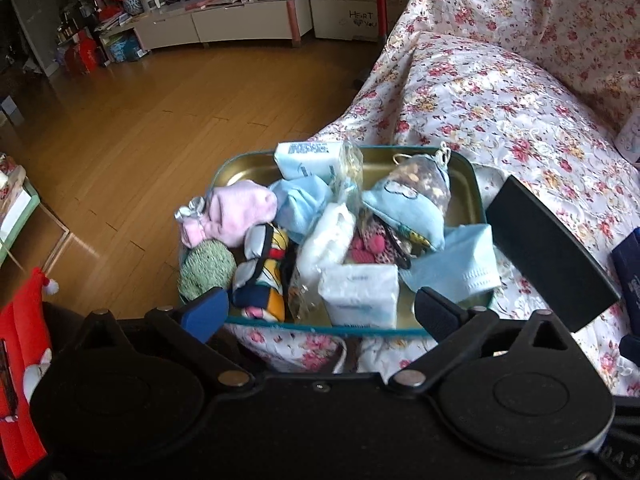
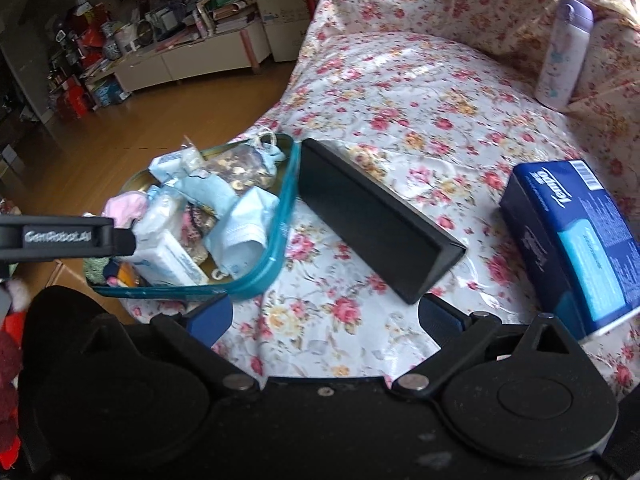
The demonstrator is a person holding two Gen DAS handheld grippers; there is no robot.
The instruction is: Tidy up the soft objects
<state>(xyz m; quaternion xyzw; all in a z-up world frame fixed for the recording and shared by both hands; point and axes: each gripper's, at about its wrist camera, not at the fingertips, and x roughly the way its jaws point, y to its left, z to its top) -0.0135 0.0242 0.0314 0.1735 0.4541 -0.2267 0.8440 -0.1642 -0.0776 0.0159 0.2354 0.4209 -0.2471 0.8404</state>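
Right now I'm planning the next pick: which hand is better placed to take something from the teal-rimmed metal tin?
Left. Its open fingers frame the teal-rimmed metal tin, the white tissue pack between them. The right gripper faces bare floral cover.

— What lies past the fingers apart from the sorting?
— A floral sofa cover (image 2: 400, 128), with a black box (image 2: 376, 220) just ahead of the right fingertips and a dark blue tissue box (image 2: 576, 236) to their right.
— And farther off?
— A lilac bottle (image 2: 564, 52) upright against the cushion, a wooden floor (image 1: 120, 128), and a cluttered low cabinet (image 1: 224, 24).
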